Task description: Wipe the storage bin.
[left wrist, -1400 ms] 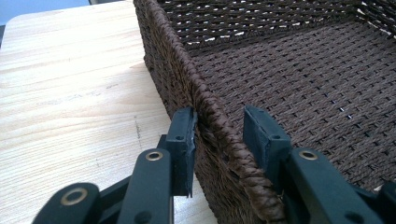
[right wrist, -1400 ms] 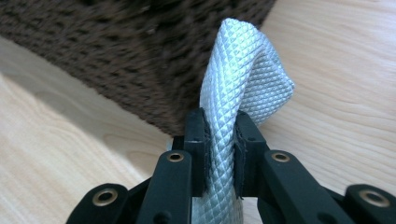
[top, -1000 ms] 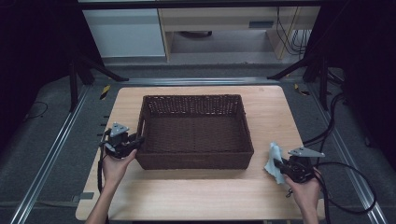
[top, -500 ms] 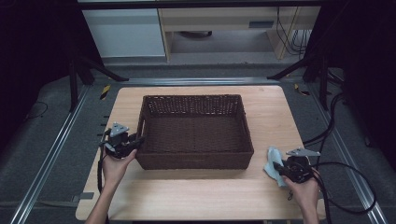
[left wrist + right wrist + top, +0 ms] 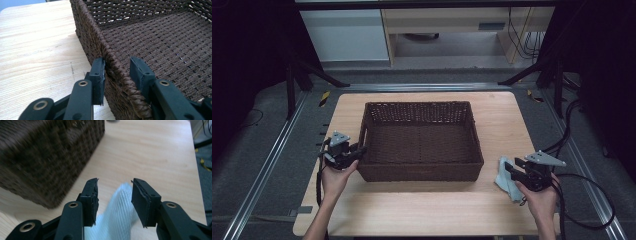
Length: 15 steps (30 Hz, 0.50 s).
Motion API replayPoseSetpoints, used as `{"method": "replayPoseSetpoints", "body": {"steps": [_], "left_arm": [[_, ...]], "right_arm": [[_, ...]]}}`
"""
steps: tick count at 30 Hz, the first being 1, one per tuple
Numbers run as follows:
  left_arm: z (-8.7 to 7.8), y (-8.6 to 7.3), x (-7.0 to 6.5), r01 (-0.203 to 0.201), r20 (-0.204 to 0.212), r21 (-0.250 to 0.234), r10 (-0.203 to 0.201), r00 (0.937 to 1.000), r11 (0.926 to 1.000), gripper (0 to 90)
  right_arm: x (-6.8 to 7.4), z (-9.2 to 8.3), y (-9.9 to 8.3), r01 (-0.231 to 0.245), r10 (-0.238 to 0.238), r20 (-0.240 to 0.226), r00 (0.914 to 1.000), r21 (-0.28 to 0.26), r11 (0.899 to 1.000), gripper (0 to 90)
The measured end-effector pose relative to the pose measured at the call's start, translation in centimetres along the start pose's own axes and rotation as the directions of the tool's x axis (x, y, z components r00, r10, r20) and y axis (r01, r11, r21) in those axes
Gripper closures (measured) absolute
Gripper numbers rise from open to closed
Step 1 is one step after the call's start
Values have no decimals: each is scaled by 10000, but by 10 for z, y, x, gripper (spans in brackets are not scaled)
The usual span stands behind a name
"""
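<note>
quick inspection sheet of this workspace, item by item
surface: wooden table, bare around the things on it
job's things: brown wicker basket mid-table, nothing inside; light blue cloth on the table near the basket's front right corner
clutter: nothing seen
grippers: left gripper astride the basket's left wall, one jaw outside, one inside, not clamped; right gripper open with the cloth between its jaws
cables: black cable loops from the right gripper off the table's right edge
surroundings: metal rails either side, dark floor, white cabinet behind
</note>
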<state>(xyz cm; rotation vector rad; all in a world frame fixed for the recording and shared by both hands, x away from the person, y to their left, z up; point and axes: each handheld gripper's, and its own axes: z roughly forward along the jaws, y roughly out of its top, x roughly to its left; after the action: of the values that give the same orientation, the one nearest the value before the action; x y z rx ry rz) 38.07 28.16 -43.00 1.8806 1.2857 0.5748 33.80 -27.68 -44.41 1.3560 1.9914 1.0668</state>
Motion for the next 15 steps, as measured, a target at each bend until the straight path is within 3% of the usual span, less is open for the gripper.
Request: {"method": "replayPoseSetpoints", "body": {"steps": [9, 15], "left_arm": [[0, 0, 0, -54, -15, 45, 54, 10000, 10000, 647], [0, 0, 0, -24, -12, 41, 24, 10000, 10000, 648]], "right_arm": [[13, 0, 29, 164, -193, -476, 9987, -603, 9980, 601], [17, 7, 53, -92, -10, -934, 9956, -1088, 9940, 617]]}}
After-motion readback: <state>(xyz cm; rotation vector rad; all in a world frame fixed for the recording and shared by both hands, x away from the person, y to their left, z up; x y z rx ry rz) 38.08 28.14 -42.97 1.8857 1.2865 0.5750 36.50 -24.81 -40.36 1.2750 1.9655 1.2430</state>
